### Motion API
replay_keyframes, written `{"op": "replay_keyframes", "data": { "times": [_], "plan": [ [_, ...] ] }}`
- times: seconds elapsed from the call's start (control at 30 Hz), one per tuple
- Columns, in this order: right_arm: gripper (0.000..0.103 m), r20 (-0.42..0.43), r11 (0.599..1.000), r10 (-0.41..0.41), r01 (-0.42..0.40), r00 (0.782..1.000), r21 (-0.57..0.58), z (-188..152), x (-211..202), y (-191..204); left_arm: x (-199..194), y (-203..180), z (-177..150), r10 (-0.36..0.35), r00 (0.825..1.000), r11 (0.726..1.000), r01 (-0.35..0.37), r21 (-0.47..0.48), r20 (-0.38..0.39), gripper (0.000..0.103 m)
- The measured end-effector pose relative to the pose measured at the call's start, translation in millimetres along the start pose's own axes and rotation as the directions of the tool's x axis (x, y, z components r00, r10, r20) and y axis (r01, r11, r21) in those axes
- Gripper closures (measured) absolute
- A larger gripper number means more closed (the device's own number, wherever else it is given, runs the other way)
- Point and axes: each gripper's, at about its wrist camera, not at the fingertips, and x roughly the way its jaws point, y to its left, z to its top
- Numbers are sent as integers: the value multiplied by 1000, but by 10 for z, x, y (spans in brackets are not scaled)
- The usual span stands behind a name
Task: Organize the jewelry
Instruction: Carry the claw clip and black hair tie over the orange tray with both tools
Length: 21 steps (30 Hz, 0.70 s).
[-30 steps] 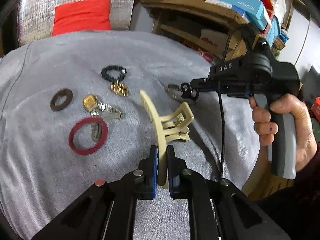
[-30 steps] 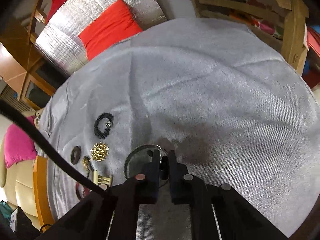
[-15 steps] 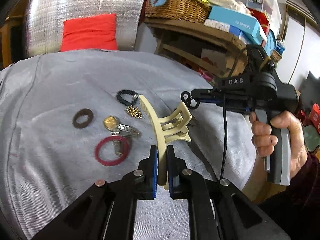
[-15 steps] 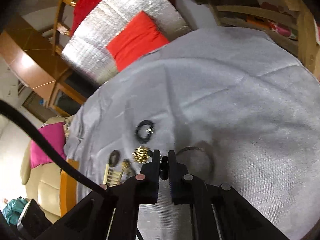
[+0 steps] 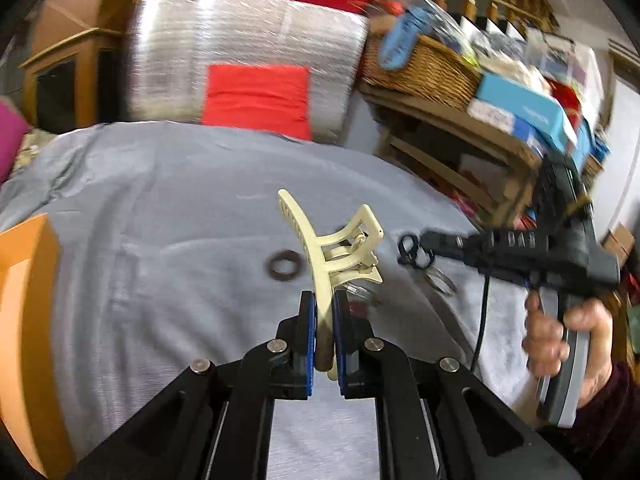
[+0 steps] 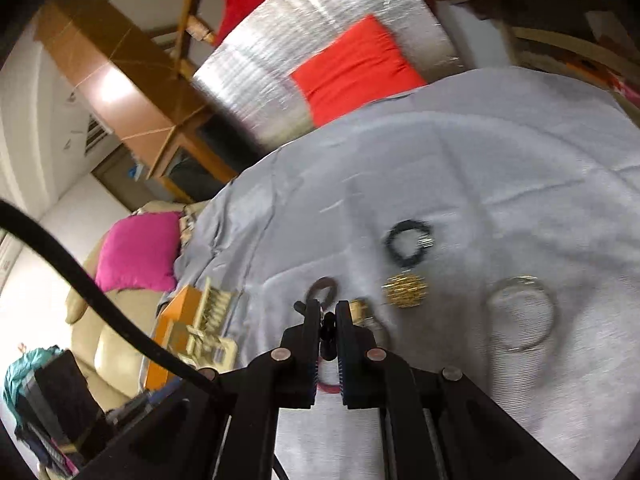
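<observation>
My left gripper (image 5: 324, 312) is shut on a cream hair claw clip (image 5: 332, 248) and holds it above the grey cloth (image 5: 160, 220). My right gripper (image 6: 329, 320) is shut on a small black earring (image 6: 328, 334); it also shows in the left wrist view (image 5: 414, 254), held in the air. On the cloth lie a brown ring (image 6: 322, 290), a black bead bracelet (image 6: 408, 242), a gold brooch (image 6: 406, 290), a clear bangle (image 6: 522, 314), a gold watch (image 6: 360, 308) and part of a red ring (image 6: 328, 388).
An orange box (image 5: 24, 300) stands at the cloth's left edge; it also shows in the right wrist view (image 6: 172, 332). A silver cushion with a red pillow (image 5: 256, 96) lies behind. Cluttered wooden shelves (image 5: 460, 128) and a wicker basket (image 5: 424, 68) stand at the right.
Both grippers have lifted and swung left with their items. The orange box has come into the left wrist view. The bangle is left on the cloth to the right.
</observation>
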Motion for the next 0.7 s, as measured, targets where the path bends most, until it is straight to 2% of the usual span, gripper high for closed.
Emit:
{"op": "replay_keyframes", "data": {
  "times": [0.23,0.37,0.47,0.53,0.57,0.63,0.7],
  "plan": [
    [95,-70,997,38,-43,997,-70,-238,497,547,-463,639,95,146,983,985,-135,-109,107,94],
    [95,-123,989,62,-77,991,-124,-341,826,991,-800,1102,90,274,948,953,-245,-175,163,94],
    [95,-157,981,98,-122,983,-153,-364,1075,1330,-1039,1579,41,381,908,909,-333,-252,175,94],
    [95,-180,969,116,-151,977,-194,-370,1291,1683,-1126,1877,5,428,890,878,-369,-304,158,94],
    [95,-189,963,123,-163,974,-212,-370,1382,1836,-1165,2089,-24,458,878,853,-391,-345,137,94],
    [95,-209,950,139,-190,968,-247,-374,1602,2193,-1187,2376,-71,485,869,821,-413,-394,100,94],
    [95,-228,939,150,-210,962,-272,-357,1859,2529,-1163,2649,-114,494,868,795,-424,-433,57,94]
  ]
}}
